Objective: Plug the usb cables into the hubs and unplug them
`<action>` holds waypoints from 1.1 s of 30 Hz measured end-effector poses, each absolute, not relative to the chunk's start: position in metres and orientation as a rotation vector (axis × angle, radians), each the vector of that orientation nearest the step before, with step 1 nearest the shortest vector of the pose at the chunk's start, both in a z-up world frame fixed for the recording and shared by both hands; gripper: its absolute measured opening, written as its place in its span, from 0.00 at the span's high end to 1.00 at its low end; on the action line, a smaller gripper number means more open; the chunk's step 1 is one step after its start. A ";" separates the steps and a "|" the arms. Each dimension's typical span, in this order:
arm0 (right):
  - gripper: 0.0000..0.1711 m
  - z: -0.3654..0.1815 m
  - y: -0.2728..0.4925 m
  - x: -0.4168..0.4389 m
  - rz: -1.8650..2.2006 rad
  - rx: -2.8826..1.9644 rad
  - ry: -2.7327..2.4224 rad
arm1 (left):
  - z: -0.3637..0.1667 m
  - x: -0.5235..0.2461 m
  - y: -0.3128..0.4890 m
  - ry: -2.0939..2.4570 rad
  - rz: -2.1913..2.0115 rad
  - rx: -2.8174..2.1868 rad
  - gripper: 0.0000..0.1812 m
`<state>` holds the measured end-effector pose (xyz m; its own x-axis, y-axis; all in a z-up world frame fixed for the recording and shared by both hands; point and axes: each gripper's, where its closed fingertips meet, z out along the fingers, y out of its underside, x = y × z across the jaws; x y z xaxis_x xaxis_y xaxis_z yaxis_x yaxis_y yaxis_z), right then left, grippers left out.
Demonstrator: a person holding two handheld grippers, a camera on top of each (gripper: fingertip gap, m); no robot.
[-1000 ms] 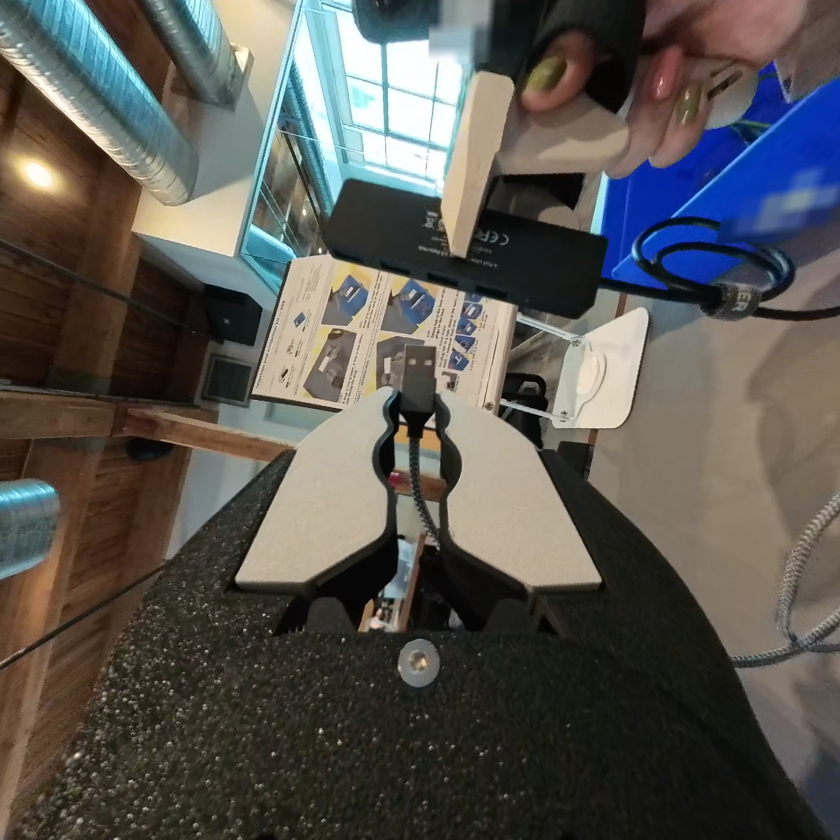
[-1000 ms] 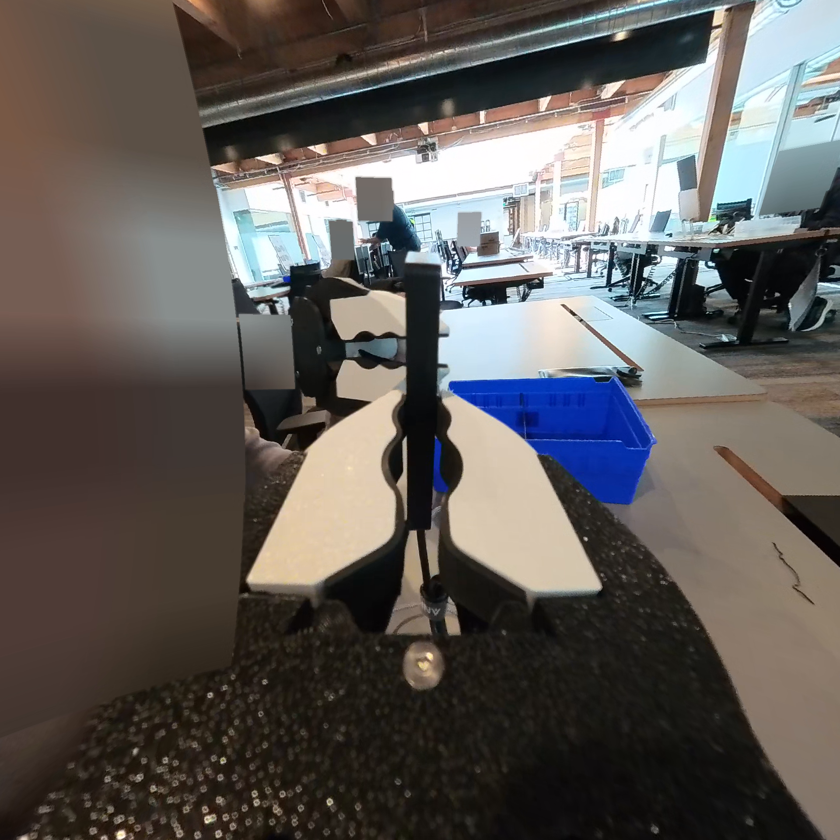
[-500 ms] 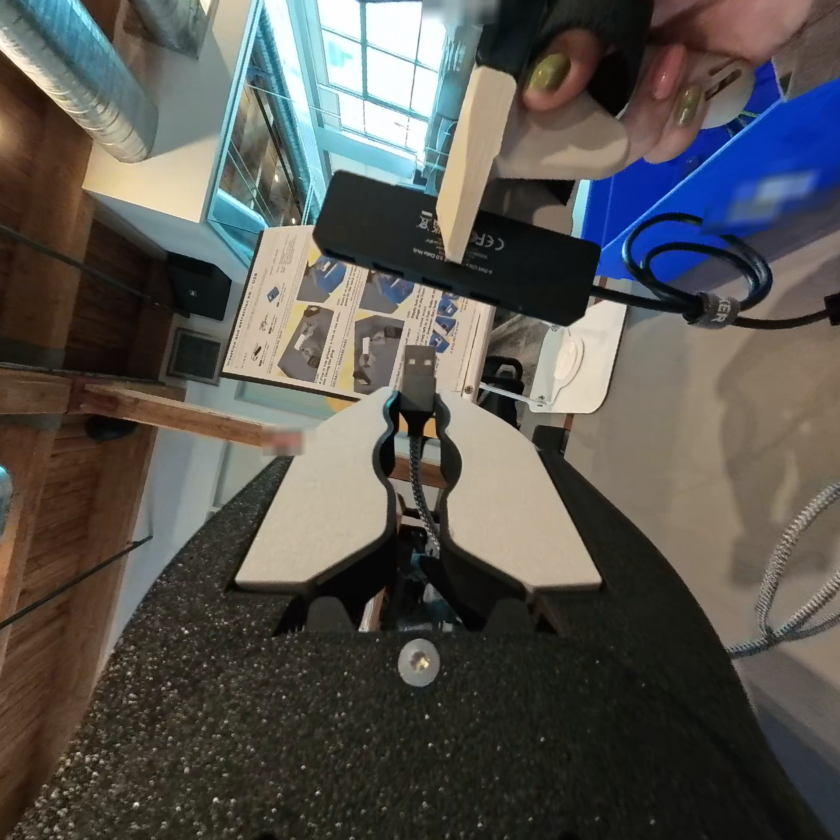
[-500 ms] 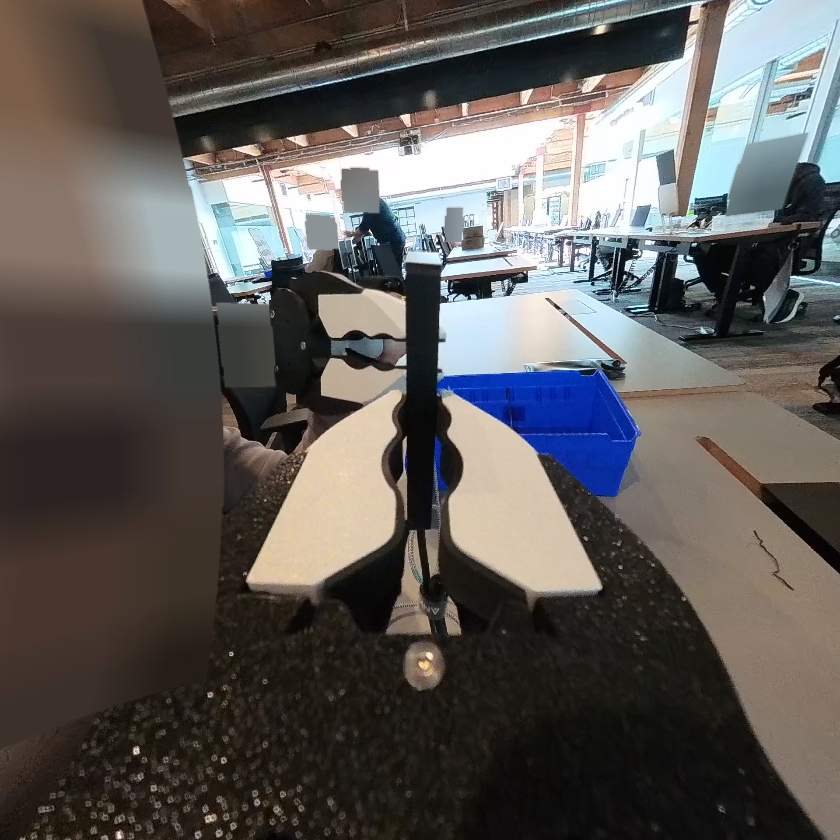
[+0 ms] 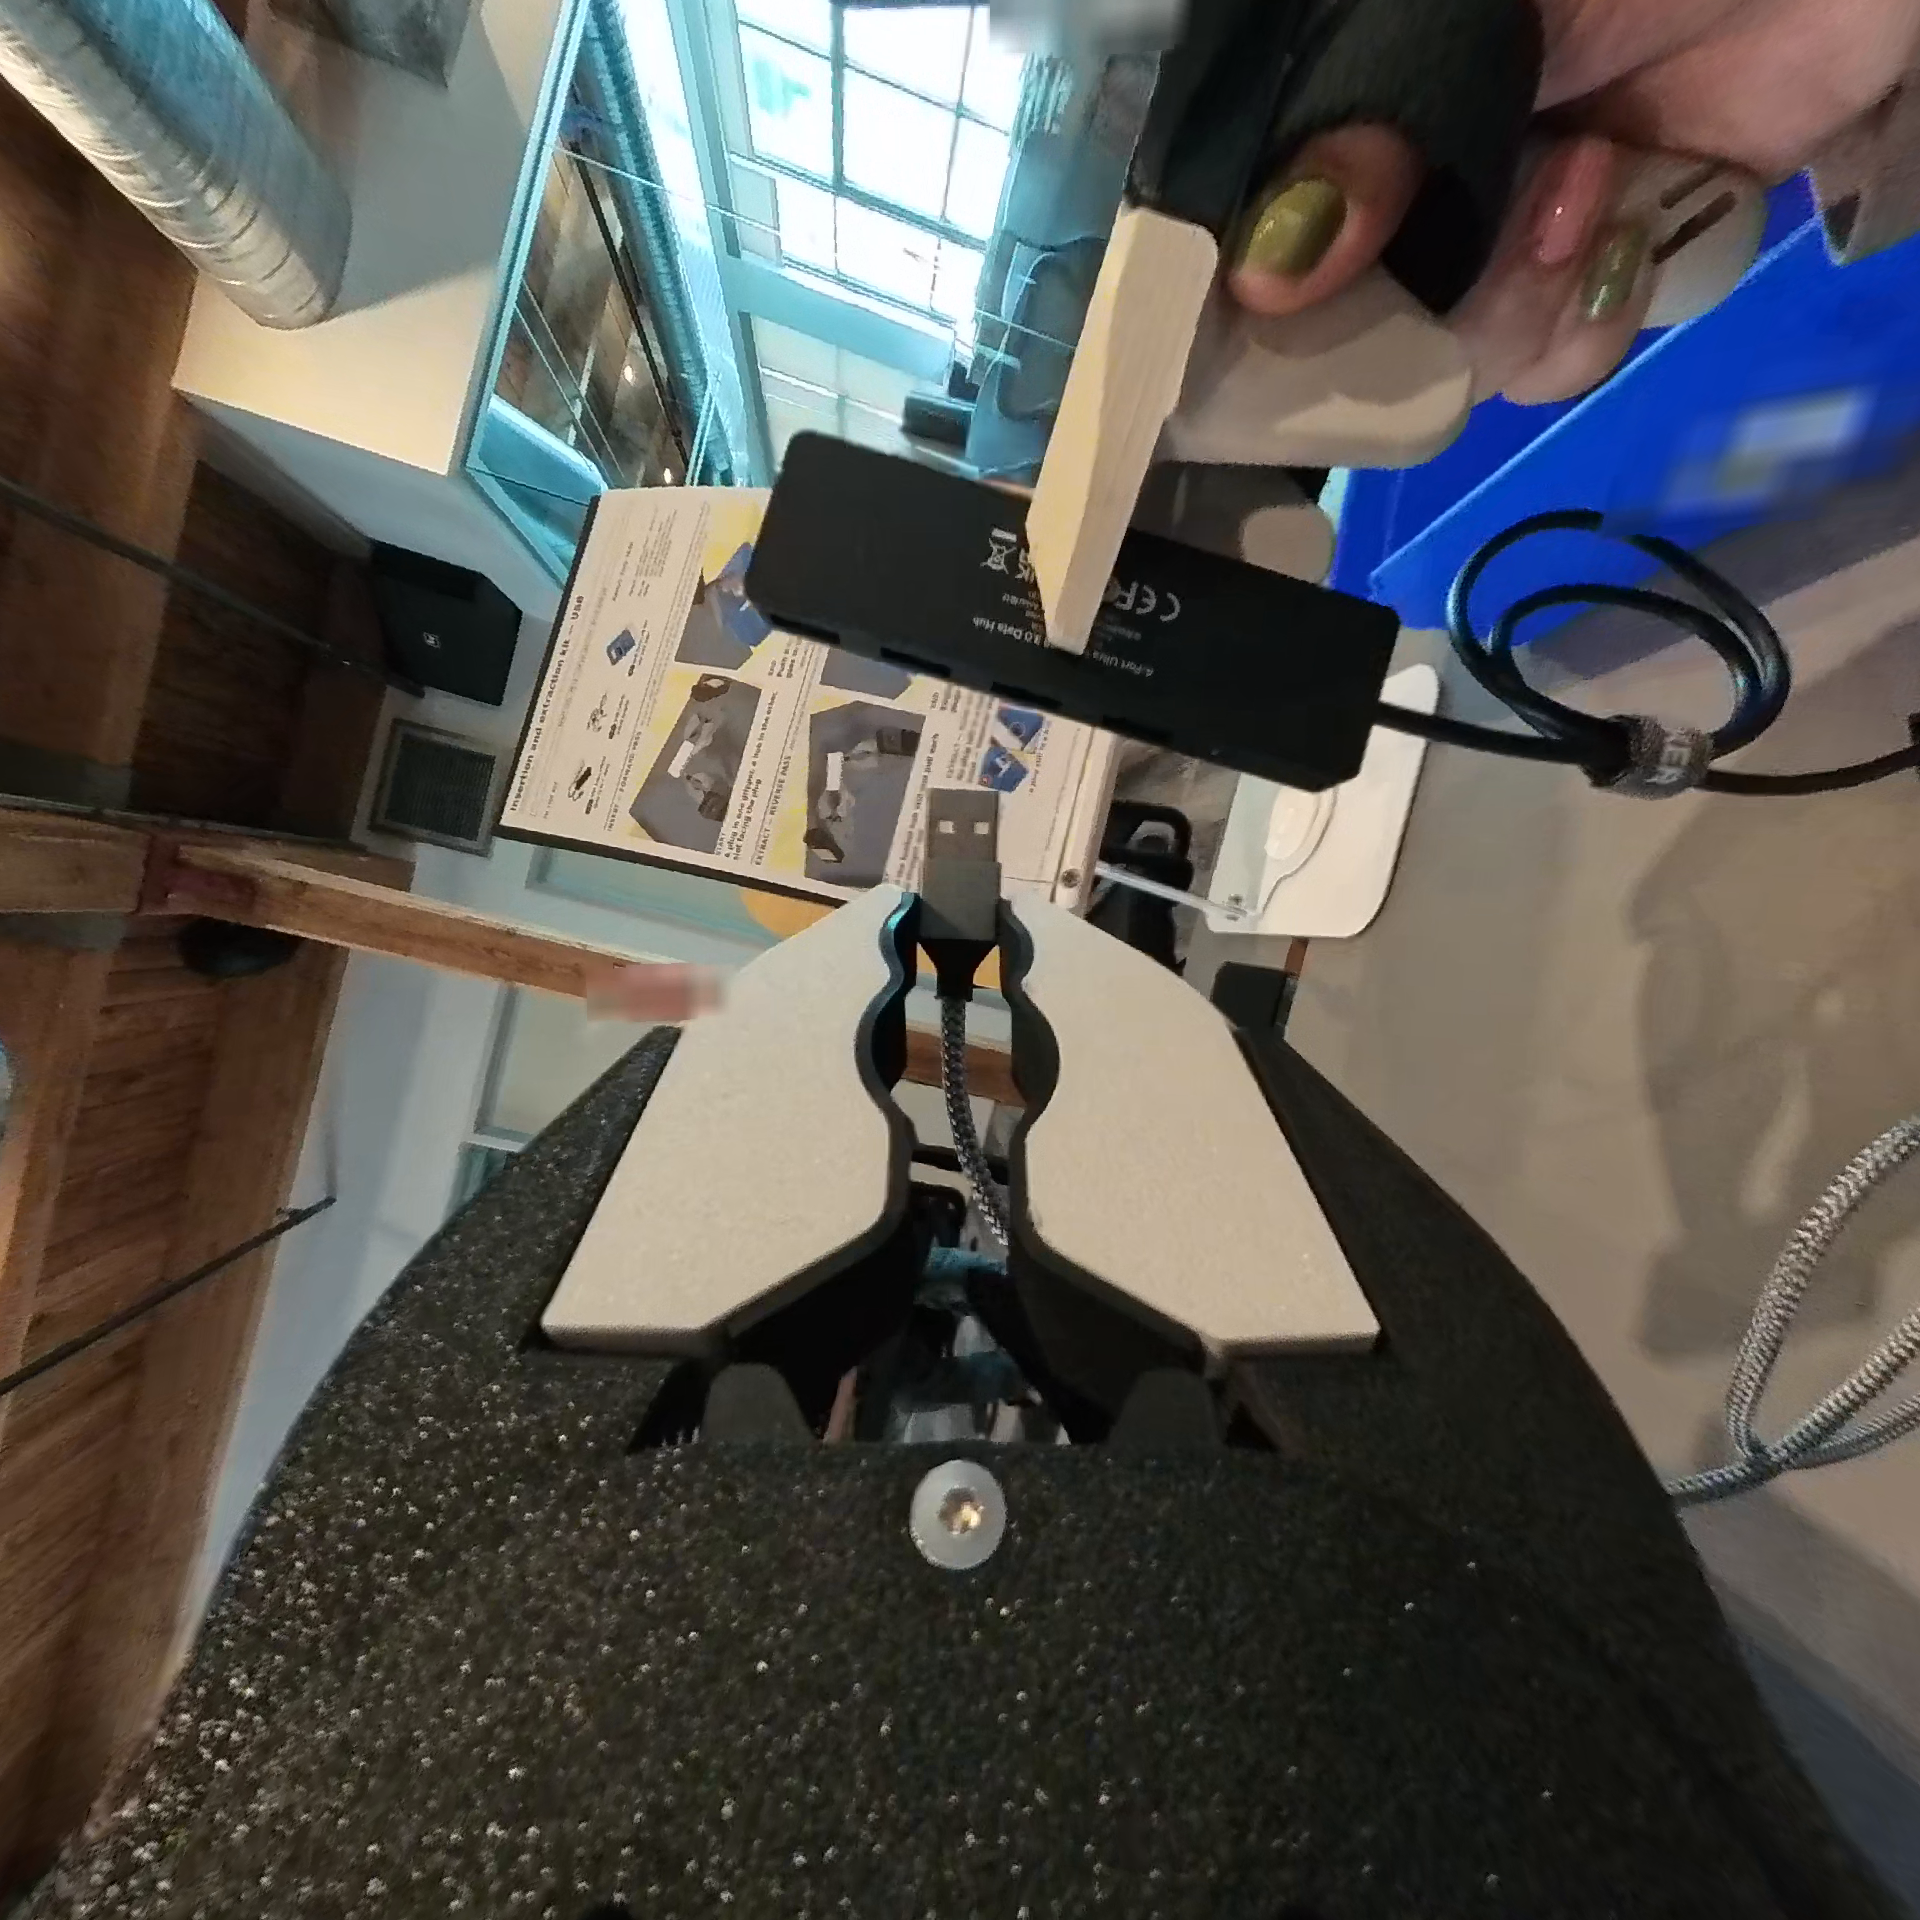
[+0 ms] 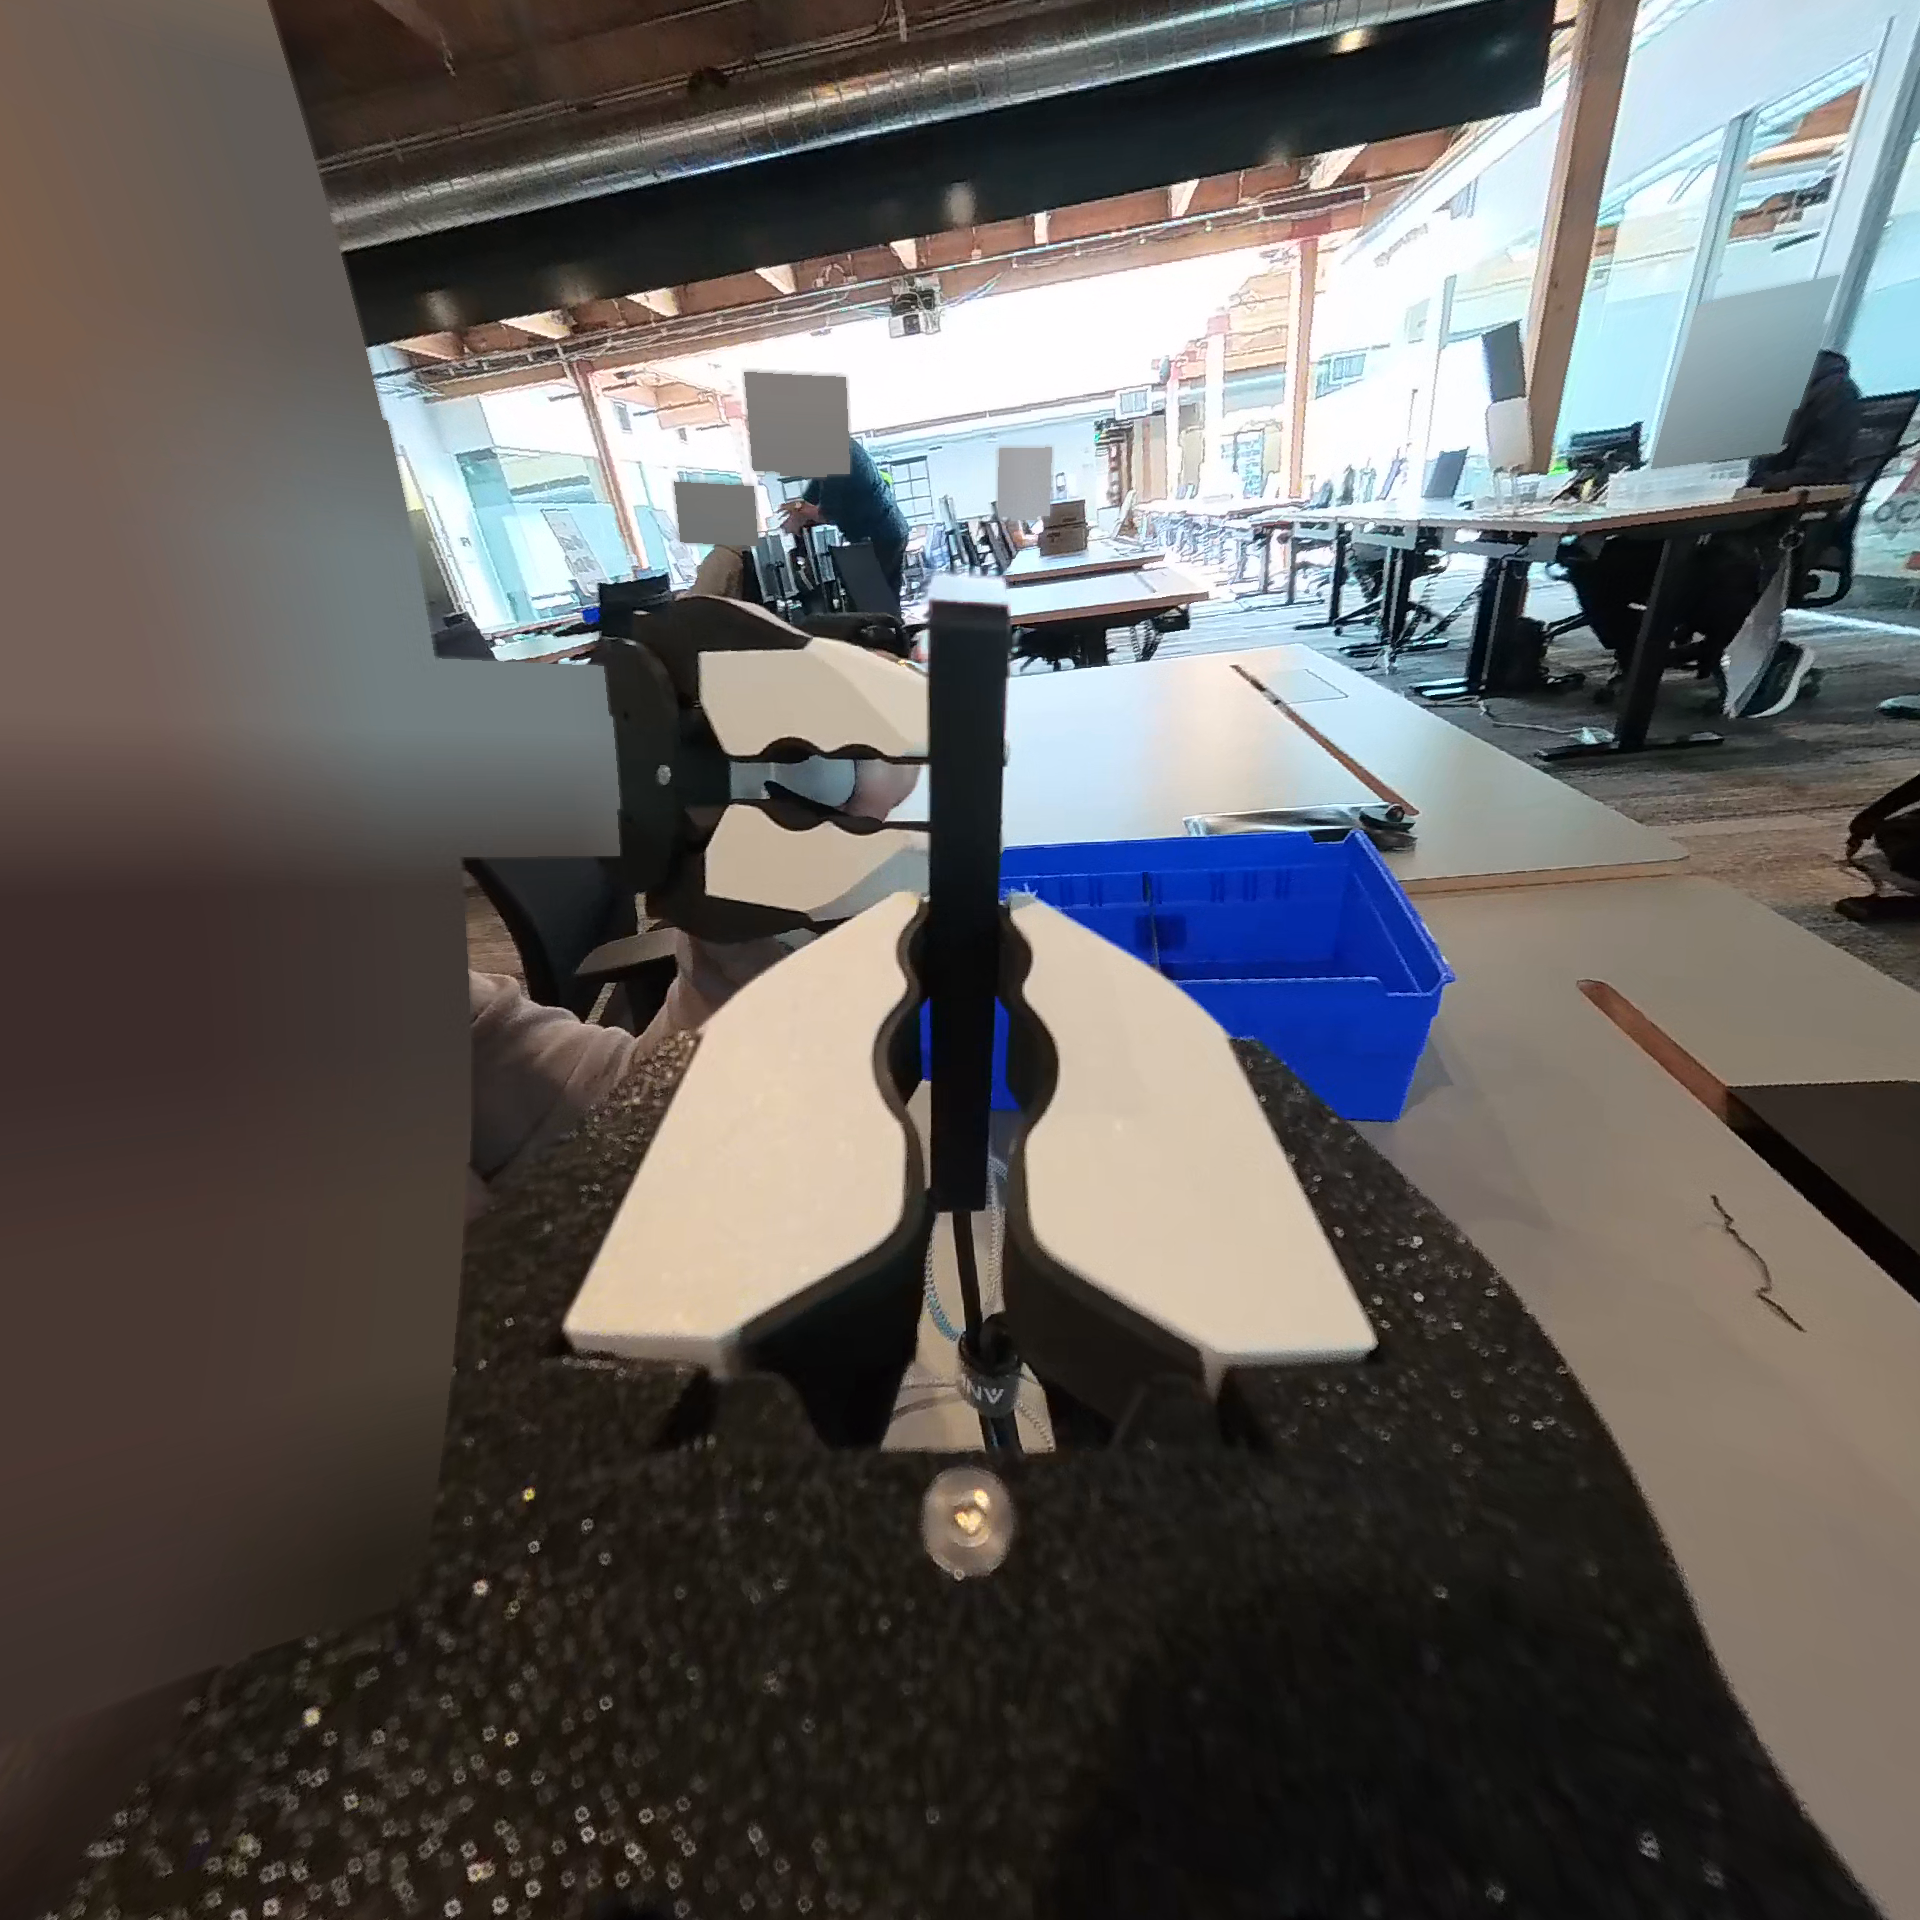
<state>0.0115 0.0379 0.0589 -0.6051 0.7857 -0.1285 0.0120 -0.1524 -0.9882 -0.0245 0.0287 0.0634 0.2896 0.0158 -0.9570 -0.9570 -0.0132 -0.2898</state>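
My left gripper (image 5: 958, 914) is shut on the plug of a braided grey USB cable (image 5: 961, 850). The metal tip sticks out past the fingertips and points at the port side of a black USB hub (image 5: 914, 571), a short gap away. The hub hangs in the air, held by my right gripper (image 6: 961, 920), which is shut on it; in the right wrist view the hub (image 6: 966, 831) stands edge-on between the white fingers. The left gripper (image 6: 914, 795) shows beyond it, touching or nearly touching the hub's left side. A hand (image 5: 1558, 156) holds the right gripper.
The hub's own black cable (image 5: 1621, 665) loops to the right, tied with a strap. A blue bin (image 6: 1247, 956) sits on the pale table (image 6: 1662, 1039) behind the hub. A printed instruction sheet (image 5: 727, 707) stands behind. Braided cable slack (image 5: 1808, 1299) trails at right. Tip to tip, the grippers are about 4 cm apart.
The hub and the plug have drawn closer together; the gap between plug tip and hub ports has shrunk. Both grippers stay shut on what they hold.
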 end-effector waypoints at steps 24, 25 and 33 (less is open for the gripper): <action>0.94 0.058 0.036 0.010 1.791 -0.895 -1.577 | 0.061 -0.030 0.035 0.980 1.119 -1.337 0.92; 0.94 0.058 0.036 0.010 1.792 -0.896 -1.578 | 0.061 -0.030 0.035 0.981 1.116 -1.339 0.92; 0.94 0.057 0.035 0.010 1.801 -0.895 -1.579 | 0.061 -0.031 0.035 0.977 1.114 -1.344 0.92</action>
